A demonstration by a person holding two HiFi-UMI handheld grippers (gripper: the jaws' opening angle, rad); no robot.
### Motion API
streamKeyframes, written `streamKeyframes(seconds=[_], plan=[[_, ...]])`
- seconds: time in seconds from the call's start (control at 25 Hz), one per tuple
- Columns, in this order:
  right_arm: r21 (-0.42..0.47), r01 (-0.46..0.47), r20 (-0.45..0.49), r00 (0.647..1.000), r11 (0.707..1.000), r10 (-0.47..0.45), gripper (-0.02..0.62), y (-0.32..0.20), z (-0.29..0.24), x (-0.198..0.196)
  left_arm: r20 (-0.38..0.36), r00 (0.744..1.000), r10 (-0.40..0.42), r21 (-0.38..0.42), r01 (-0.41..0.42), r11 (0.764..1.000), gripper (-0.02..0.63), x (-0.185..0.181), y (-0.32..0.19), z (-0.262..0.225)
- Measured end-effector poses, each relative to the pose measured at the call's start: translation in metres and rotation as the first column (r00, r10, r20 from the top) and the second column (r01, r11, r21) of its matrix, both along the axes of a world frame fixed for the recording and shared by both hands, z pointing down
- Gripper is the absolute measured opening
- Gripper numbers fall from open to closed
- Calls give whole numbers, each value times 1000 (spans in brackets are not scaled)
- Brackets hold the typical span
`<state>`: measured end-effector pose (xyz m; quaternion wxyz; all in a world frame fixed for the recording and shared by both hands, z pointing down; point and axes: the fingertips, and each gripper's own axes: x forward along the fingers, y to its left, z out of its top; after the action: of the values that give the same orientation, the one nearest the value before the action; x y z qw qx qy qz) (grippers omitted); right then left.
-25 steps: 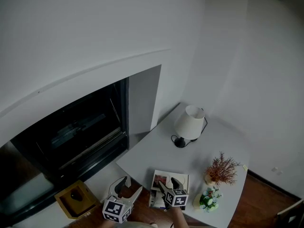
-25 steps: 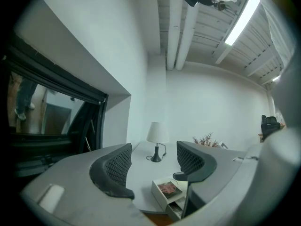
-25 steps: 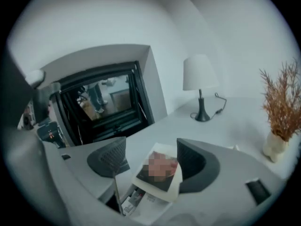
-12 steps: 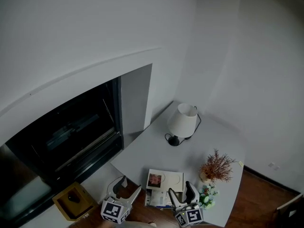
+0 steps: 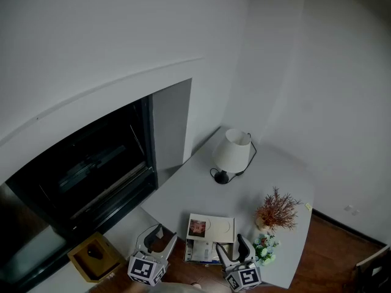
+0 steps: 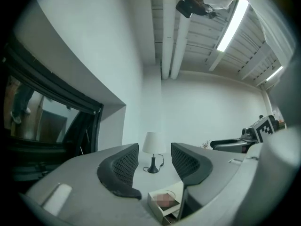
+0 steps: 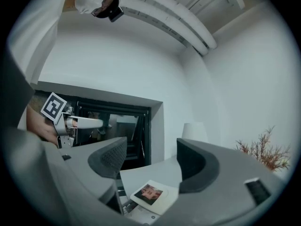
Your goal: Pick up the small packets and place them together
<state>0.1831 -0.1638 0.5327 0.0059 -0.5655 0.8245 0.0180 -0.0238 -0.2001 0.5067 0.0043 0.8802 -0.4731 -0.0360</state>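
Pulled back from the packets [image 5: 209,239], where it reached a second ago, the right gripper [image 5: 231,249] now hangs raised at the near edge of the counter [image 5: 195,194]. Its fingers [image 7: 110,160] stand roughly half open with nothing between them. The right gripper view shows only the top packet [image 7: 153,195], white with a small photo, lying flat below and beyond the tips. The left gripper [image 5: 160,240] hovers just off the counter's near-left corner. Its fingers [image 6: 120,166] are also apart and empty, pointing level across the counter toward the lamp [image 6: 153,147].

The packets sit as an overlapping pile at the near edge between the two grippers, with a printed one peeking out from under the white one. More loose packets cannot be made out. The pile looks mostly gathered, so the step in hand is probably squaring it up or fetching a stray.

Thin, flat packets give the fingers little to bite on. The best approach is probably to come in low and level from the near edge. One finger could slip under an overhanging corner before closing, while the left gripper steadies the pile so it does not skid. The flowers [image 5: 266,249] stand just beside the right gripper, with the dried plant [image 5: 278,209] behind them. Any sweep to that side risks tipping them, so moves should stay short and toward the pile.
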Motion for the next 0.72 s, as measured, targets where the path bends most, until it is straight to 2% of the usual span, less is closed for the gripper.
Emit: streamKeyframes(seconds=[0.08,0.16,0.2,0.28,0.36,0.52,0.64,0.68,0.72], plan=[[-71,11,15,1000,997,-10,339,-4,22,3,-3,1000,-2,-6,2,1000,233,1,2,1],[-224,52,12,999,973,-51,339,-8,67,0,-4,1000,-9,-14,9,1000,234,1,3,4],[-316,77,-3,997,946,-82,339,-9,94,-4,-3,1000,-12,-19,12,1000,235,0,3,5],[-481,114,-41,987,869,-153,339,-9,147,-14,2,1000,-12,-25,12,1000,234,0,4,7],[-600,127,-53,979,790,-198,339,-10,190,-23,12,1000,-11,-30,11,999,235,0,4,9],[-734,117,-61,970,669,-237,349,-15,243,-37,16,1000,-15,-47,16,999,233,-1,5,13],[-801,43,-154,949,597,-274,351,-20,270,-39,16,1000,-22,-55,23,998,233,-2,5,14],[-815,13,-184,942,579,-280,380,-23,278,-39,19,999,-26,-58,27,998,233,-3,5,14],[-828,-10,-207,935,560,-289,505,-25,286,-40,23,999,-31,-61,32,998,233,-5,5,14]])
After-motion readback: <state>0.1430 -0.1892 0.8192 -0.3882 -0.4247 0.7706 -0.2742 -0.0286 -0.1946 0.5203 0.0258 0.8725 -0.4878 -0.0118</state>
